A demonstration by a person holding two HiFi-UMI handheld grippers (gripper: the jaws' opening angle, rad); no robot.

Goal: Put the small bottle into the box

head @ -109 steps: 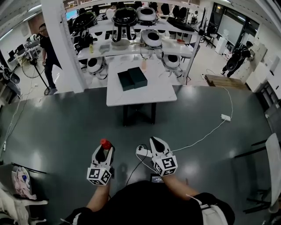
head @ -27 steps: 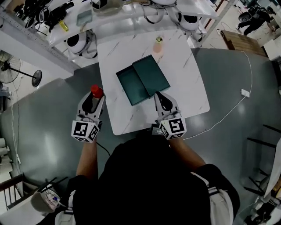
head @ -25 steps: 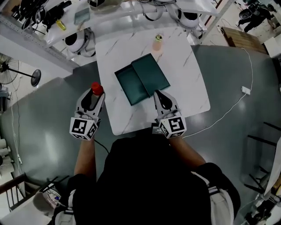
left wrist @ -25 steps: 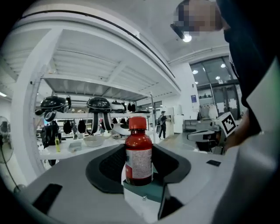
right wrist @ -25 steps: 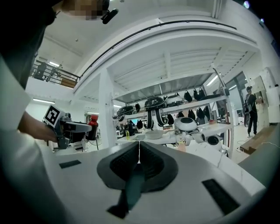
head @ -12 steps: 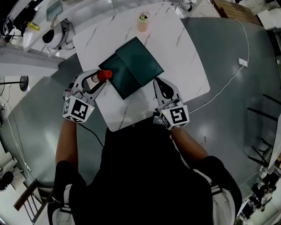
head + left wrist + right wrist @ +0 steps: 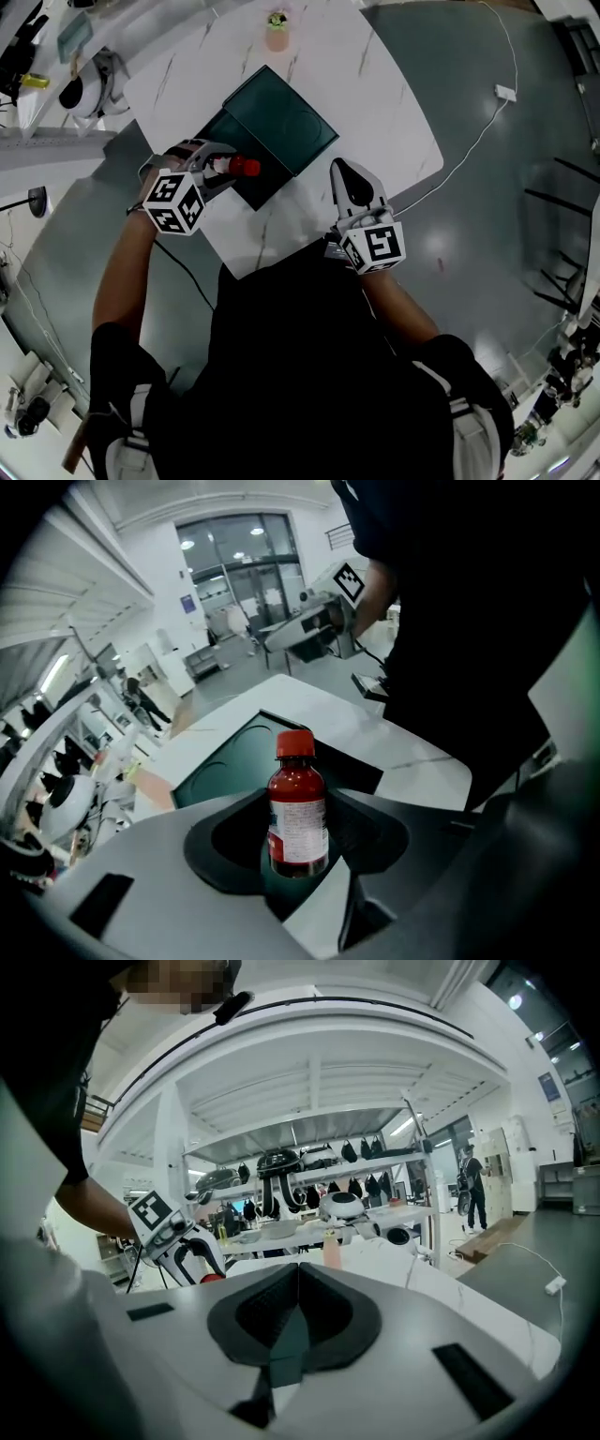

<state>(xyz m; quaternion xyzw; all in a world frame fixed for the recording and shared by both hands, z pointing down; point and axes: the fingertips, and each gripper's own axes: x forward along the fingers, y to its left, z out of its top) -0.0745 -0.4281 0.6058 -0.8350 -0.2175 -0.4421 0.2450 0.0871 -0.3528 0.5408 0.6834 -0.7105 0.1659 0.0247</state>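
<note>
The left gripper is clenched on the small bottle. A second ago the bottle hung well to the left of the box; now it lies tipped sideways with its red cap over the box's left half (the open tray, I judge). Only lowering and letting go seems left. The right gripper, jaws pressed together on nothing, waits just right of the box.
</note>
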